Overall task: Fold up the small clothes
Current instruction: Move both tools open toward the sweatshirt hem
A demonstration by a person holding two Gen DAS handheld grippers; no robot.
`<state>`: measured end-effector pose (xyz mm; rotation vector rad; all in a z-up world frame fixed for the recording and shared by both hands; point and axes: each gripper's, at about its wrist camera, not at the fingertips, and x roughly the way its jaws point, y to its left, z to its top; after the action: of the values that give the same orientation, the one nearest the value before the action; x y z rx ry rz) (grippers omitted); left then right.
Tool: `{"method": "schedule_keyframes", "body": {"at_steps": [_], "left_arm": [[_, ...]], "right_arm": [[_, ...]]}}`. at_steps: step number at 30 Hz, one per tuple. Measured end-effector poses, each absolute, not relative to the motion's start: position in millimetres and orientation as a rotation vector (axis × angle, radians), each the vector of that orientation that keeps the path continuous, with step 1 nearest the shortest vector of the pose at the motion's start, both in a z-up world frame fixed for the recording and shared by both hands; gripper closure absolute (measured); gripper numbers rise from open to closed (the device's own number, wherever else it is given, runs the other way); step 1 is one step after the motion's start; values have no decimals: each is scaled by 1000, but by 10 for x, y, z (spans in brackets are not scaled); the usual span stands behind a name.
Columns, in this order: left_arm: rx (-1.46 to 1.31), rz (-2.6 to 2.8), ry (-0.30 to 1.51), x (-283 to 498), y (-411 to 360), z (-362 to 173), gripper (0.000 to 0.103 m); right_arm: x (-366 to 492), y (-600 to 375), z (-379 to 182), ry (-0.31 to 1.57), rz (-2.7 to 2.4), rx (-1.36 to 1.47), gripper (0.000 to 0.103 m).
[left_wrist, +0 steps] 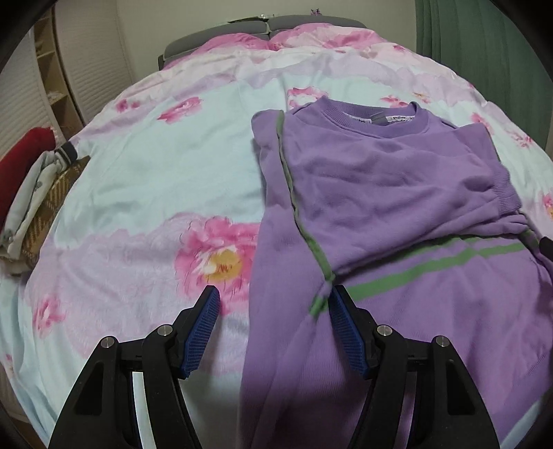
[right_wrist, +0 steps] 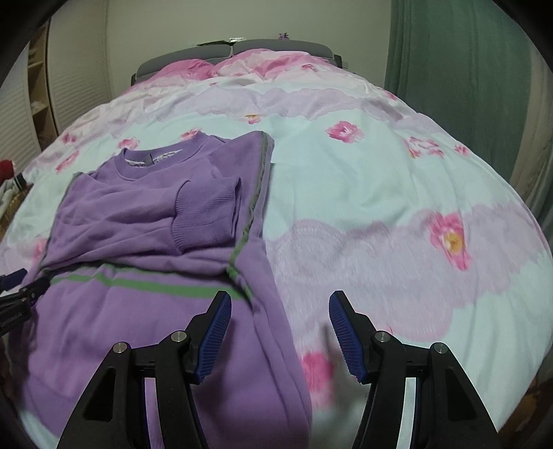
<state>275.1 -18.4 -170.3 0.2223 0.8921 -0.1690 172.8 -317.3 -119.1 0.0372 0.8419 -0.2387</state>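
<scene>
A purple sweater (left_wrist: 380, 193) with green stripes lies flat on the floral bedspread (left_wrist: 155, 172), collar towards the headboard and both sleeves folded in over the chest. My left gripper (left_wrist: 274, 304) hovers open over the sweater's left edge, where the fabric lies below the gap and no pad presses on it. In the right wrist view the sweater (right_wrist: 145, 221) fills the left half. My right gripper (right_wrist: 280, 300) stands open over the sweater's right edge, its left finger above the fabric and its right finger above the bedspread (right_wrist: 380, 179). The left gripper's tip (right_wrist: 17, 286) shows at that view's left edge.
A pile of light clothes (left_wrist: 31, 193) and a red item (left_wrist: 24, 152) rest on a woven basket at the bed's left side. A grey headboard (left_wrist: 262, 27) stands at the far end. A green curtain (right_wrist: 456, 69) hangs on the right, and shelves (left_wrist: 48, 69) stand on the left.
</scene>
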Motion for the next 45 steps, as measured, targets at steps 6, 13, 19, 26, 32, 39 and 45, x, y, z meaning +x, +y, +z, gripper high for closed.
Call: {"method": "schedule_keyframes", "body": {"at_steps": [6,13,19,26,32,39,45], "left_arm": [[214,-157,901,2985,-203,-1717,38],[121,-115,906,3065,73,-1773,42],[163,-101,882,3054,46,-1758,42],[232,-65,840,3010,65,-1809,42],[208,-49,847,3020,149,-1805,40],[241,-94,807,2749,34,-1614,41],[214,-208,736,2676,-194,-1132,40]], "right_arm": [[2004,-3184,-1304,891,-228,25,43],[1965,-3148,-1366,906,-164,15,44],[2029,-3279,-1400,893,-237,54,51],[1925,-3343,-1490,883,-285,35,51],[1906,-3370,-1477,879,-302,45,51],[1750,-3335,-1327,880,-232,127,51],[1794,-3218,-876,755,-144,113,50]]}}
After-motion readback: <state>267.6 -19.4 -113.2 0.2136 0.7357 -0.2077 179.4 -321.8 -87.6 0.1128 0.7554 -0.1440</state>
